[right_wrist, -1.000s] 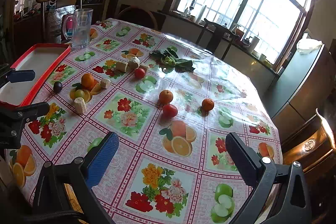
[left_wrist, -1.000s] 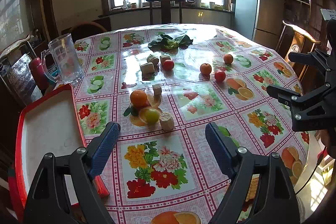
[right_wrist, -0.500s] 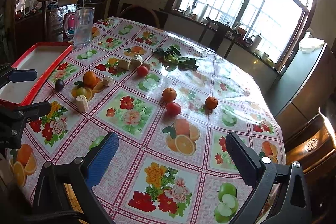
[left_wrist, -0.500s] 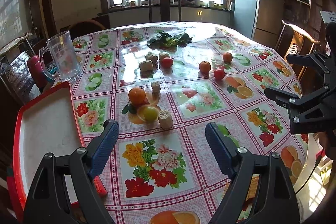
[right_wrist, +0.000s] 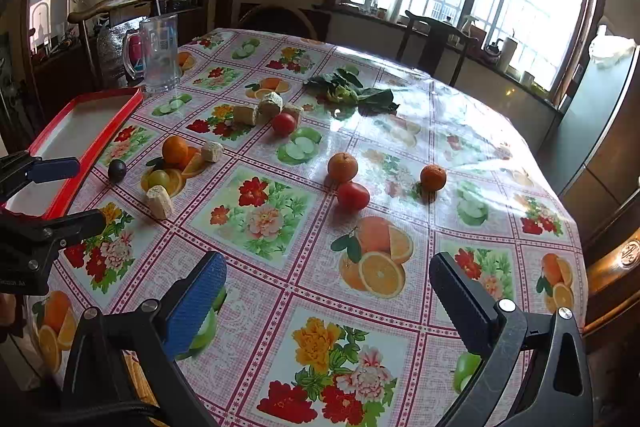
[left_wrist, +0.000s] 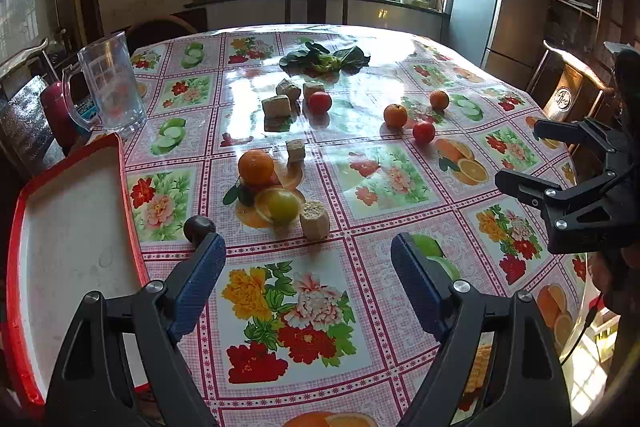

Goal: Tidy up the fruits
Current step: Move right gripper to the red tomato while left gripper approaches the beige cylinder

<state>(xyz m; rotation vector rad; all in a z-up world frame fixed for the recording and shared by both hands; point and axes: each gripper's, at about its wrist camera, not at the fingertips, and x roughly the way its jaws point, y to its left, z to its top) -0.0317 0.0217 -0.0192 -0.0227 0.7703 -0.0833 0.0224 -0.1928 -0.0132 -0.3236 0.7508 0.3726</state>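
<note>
Red-rimmed and white inside, the rectangular plastic tray sits at the left edge of the table, which is covered in a glossy fruit-and-flower oilcloth. Both tools hover above the near edge with nothing between their fingers: the left tool is spread wide, and so is the right tool. Just beside the tray lies a small dark round plum. Near it cluster a large orange, a yellow-green round fruit and a pale cut corn chunk. Farther right, well apart from the tray, sit two small oranges and a red tomato.
</note>
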